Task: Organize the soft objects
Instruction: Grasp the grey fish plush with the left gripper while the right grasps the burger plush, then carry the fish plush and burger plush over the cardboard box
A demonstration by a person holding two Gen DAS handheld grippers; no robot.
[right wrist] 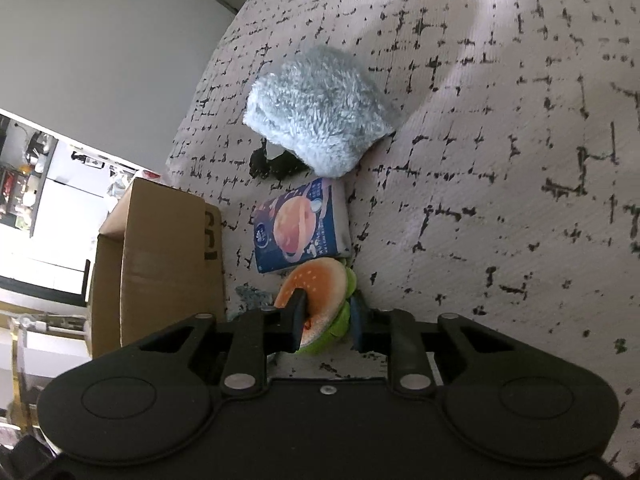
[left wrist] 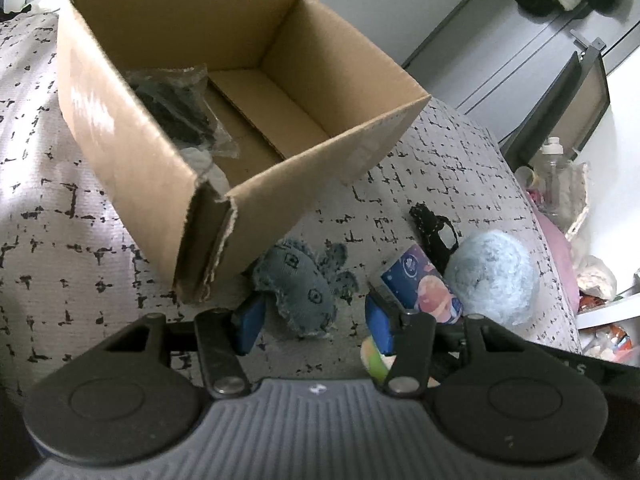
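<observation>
An open cardboard box sits on the patterned bed cover, with a bagged black item inside. In the left wrist view, my left gripper is open around a blue-grey denim plush toy lying just in front of the box. Beside it lie a blue planet-print pack and a fluffy light-blue ball. In the right wrist view, my right gripper is shut on a burger plush. The pack, the fluffy ball and the box lie ahead.
A black strap-like item lies behind the pack and shows under the ball in the right wrist view. A bottle and bags crowd the right bed edge. The patterned cover stretches to the right.
</observation>
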